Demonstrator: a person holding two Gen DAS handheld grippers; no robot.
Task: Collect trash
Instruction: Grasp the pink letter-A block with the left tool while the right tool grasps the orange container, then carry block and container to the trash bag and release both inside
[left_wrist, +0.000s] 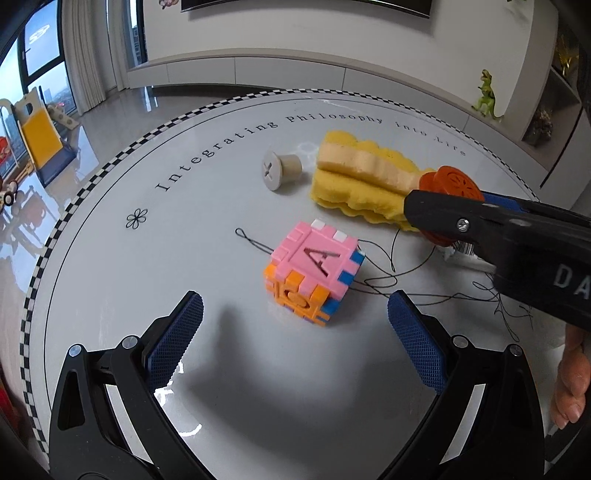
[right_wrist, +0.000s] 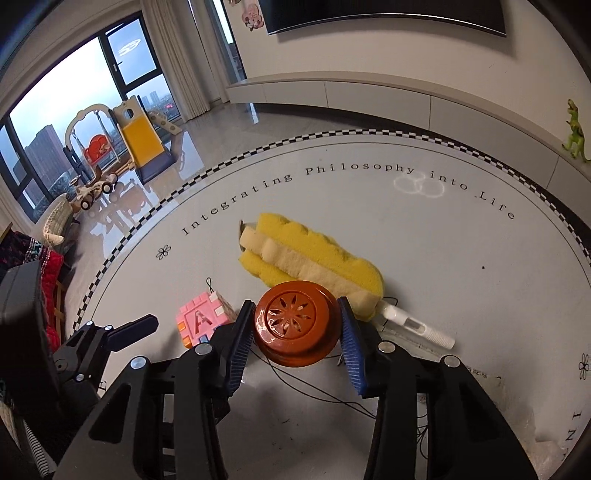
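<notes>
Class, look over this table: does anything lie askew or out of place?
Yes. Loose black thread sprawls tangled across the table beside the letter cube, and the yellow sponge brush lies on its side.

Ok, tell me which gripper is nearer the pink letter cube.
Left. The left gripper hangs open just short of the pink letter cube; the right gripper, beside it, grips the orange lid.

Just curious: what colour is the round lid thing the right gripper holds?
Reddish-brown plastic disc with a flower-shaped cutout, clearest in the right wrist view.
</notes>
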